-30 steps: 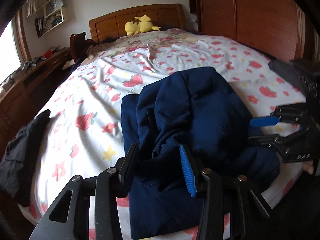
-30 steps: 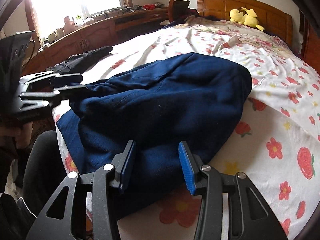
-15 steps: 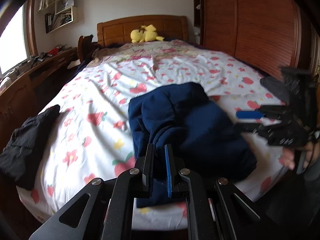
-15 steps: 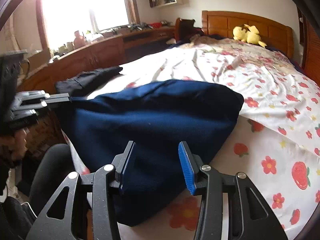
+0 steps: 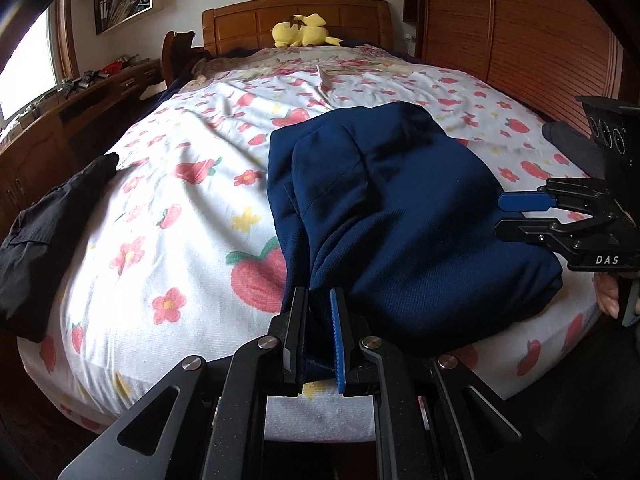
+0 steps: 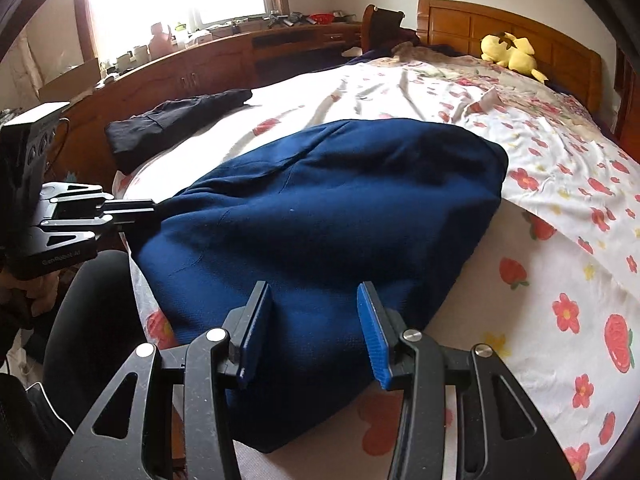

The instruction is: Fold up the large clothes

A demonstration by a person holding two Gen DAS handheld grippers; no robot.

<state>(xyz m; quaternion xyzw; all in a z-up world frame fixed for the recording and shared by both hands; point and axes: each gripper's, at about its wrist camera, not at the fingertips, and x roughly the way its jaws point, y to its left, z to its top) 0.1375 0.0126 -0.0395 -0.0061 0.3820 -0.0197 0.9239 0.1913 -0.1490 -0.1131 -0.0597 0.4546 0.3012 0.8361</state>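
A navy garment (image 5: 392, 216) is seen bunched in a thick mound near the foot of a bed (image 5: 172, 216), on a white sheet printed with red flowers and strawberries; in the right wrist view the same garment (image 6: 320, 224) is spread from the left edge of the mattress toward the middle. The left gripper (image 5: 316, 332) is closed on a fold at the garment's near edge, navy cloth being pinched between its fingers; from the right wrist view the left gripper (image 6: 156, 212) is seen at the garment's left corner, cloth drawn out to its tips. The right gripper (image 6: 312, 320) is held open above the garment's near side, its blue pads well apart and nothing clamped between them; in the left wrist view it (image 5: 500, 214) is seen just beside the garment's right flank. A black garment (image 5: 44, 224) is laid at the bed's left edge, apart from the navy one; a yellow plush (image 5: 302, 32) is set against the wooden headboard (image 5: 240, 20).
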